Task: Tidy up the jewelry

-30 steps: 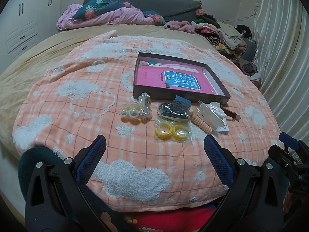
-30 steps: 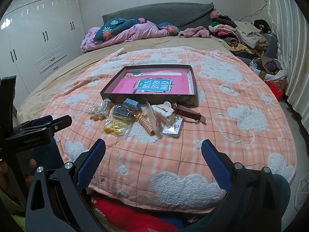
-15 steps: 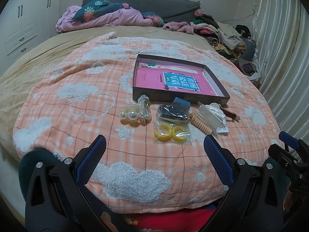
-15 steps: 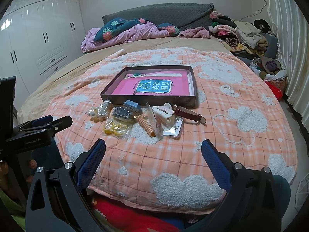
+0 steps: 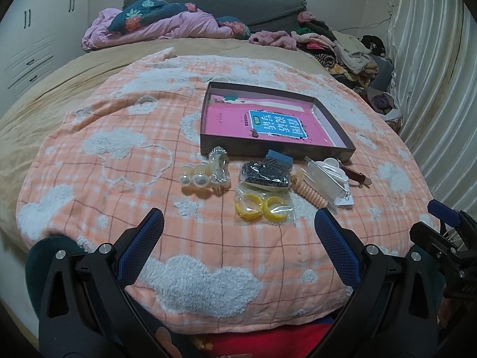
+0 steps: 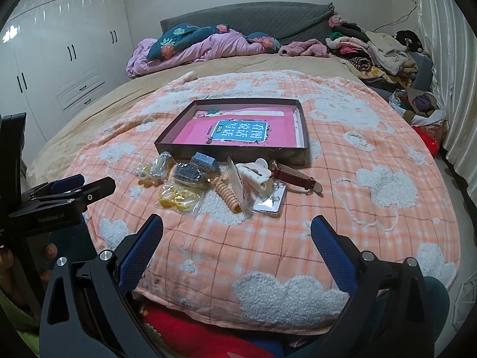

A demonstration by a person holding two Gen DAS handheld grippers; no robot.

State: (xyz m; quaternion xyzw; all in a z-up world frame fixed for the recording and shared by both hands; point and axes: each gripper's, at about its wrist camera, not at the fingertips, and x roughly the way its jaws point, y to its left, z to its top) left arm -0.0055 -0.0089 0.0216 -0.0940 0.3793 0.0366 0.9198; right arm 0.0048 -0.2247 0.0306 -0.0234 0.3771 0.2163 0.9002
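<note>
Orange blanket [image 5: 125,179] bears tray [image 5: 340,141], bagged rings [image 5: 262,205], perhaps a watch [image 6: 295,177].

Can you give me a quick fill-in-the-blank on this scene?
1. Both the left gripper and right gripper are ____.
2. The tray holds a ____ book.
3. The two rings in the clear bag are ____.
4. The watch has a dark ____ strap.

Answers: open; pink; yellow; red
</note>
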